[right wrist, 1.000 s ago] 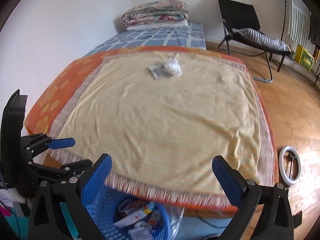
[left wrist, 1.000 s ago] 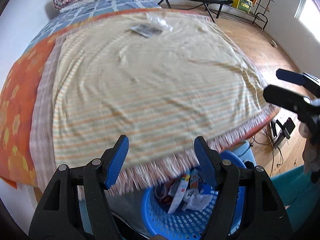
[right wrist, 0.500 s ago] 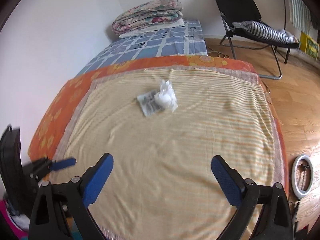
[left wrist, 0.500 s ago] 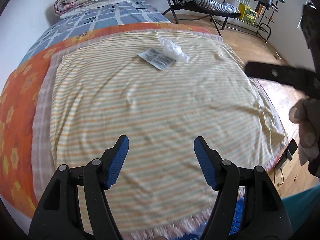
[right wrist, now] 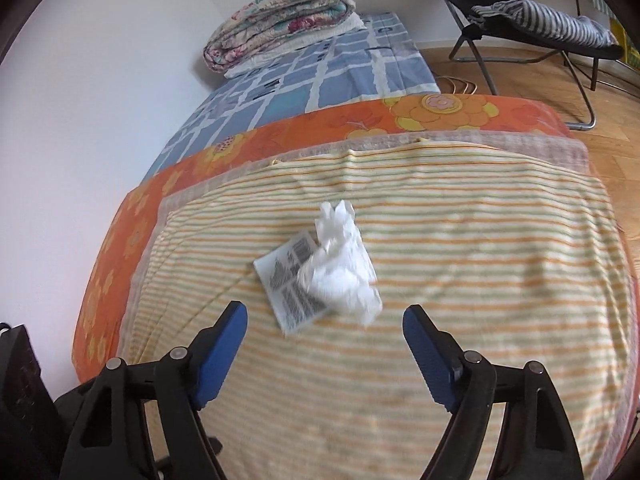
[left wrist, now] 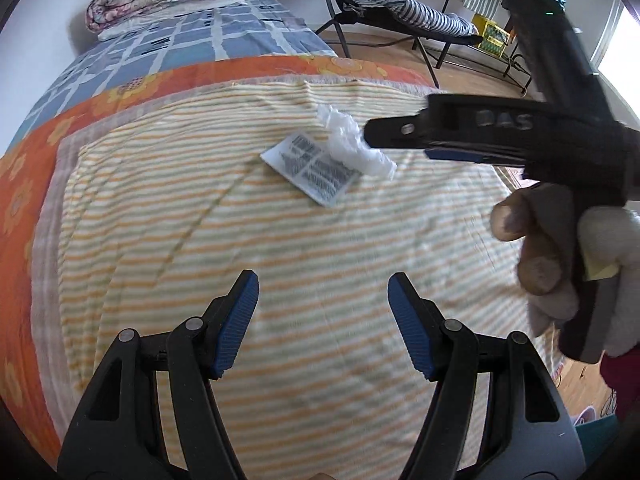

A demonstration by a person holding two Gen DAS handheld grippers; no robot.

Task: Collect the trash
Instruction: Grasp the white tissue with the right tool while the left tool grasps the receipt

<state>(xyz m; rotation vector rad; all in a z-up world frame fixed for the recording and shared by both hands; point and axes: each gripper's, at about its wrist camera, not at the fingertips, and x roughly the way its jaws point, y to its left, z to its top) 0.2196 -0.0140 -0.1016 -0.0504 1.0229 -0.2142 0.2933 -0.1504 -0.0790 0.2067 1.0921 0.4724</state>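
With jaws that have just been narrowing on nothing, the right claw (right wrist: 325, 334) reaches for the crumpled white plastic wrapper (right wrist: 342, 267) lying on the printed paper leaflet (right wrist: 290, 280), mid striped yellow blanket (right wrist: 480, 280), the left claw (left wrist: 323, 312) trailing open and empty, presumably for the leaflet.

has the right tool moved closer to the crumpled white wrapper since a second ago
Yes. The right tool has come forward over the striped blanket, away from its fringed near edge, toward the crumpled white wrapper; empty jaws have just been closing.
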